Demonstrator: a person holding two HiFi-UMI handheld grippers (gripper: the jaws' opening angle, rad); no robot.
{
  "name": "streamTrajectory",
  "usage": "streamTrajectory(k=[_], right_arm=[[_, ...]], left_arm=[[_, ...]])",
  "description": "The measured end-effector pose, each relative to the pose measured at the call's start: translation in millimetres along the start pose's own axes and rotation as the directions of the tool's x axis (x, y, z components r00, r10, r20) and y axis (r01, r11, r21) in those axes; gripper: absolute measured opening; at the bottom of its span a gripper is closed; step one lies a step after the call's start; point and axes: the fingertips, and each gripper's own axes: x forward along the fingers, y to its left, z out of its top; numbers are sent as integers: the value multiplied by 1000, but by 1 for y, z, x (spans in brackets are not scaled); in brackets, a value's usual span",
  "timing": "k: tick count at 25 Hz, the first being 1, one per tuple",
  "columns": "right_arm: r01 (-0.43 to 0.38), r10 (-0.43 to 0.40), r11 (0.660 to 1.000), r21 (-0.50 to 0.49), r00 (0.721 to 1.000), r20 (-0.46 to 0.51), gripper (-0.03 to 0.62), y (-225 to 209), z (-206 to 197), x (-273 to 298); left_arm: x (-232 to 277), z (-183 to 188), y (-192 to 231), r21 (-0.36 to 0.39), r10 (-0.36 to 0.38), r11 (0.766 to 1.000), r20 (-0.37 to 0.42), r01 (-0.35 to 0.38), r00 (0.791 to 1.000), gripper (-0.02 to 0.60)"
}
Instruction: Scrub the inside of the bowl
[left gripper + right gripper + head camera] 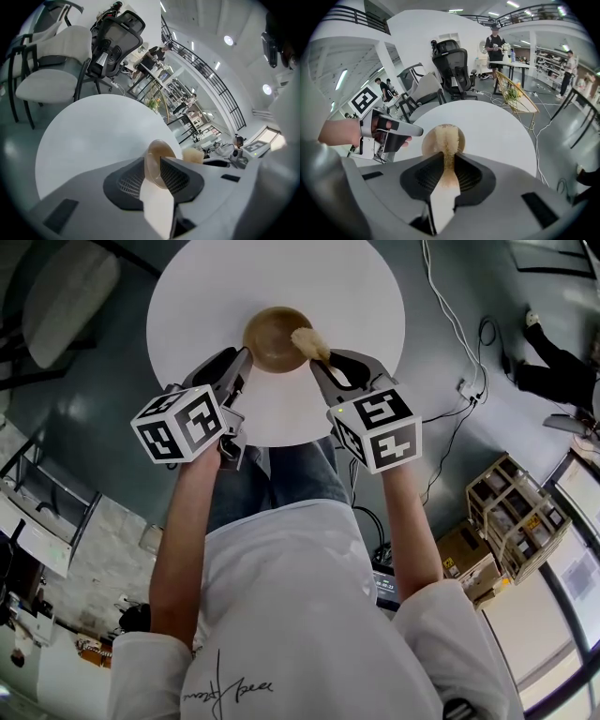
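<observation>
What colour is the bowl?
The bowl is a tan, wood-like brown; the head view shows it best.

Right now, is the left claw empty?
No, the left claw is shut on the rim of the brown bowl, which sits between its jaws.

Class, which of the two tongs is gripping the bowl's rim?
The left tongs: its jaws are clamped on the brown bowl at its rim, whereas the right tongs hold a beige scrubber over the bowl.
</observation>
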Motion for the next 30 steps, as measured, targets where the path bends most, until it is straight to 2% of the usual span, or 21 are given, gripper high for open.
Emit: streamTrajectory(k=[8, 14, 23, 30], right_arm=[[3, -3, 1000, 8, 999, 32, 86, 18, 9, -5], [5, -8, 999, 45, 998, 60, 87, 30, 13, -12], [15, -21, 998, 55, 994, 105, 86, 48, 12, -45], [30, -41, 997, 78, 988, 149, 86, 58, 14, -67]], left_arm=[[-15, 4, -7, 44, -26, 999, -10, 26, 1000, 95], [-34, 11, -19, 84, -62, 995, -3, 62, 998, 63], [-67, 7, -56, 168, -101, 981, -4, 100, 995, 40], [-81, -4, -80, 236, -143, 960, -44, 149, 989, 34]])
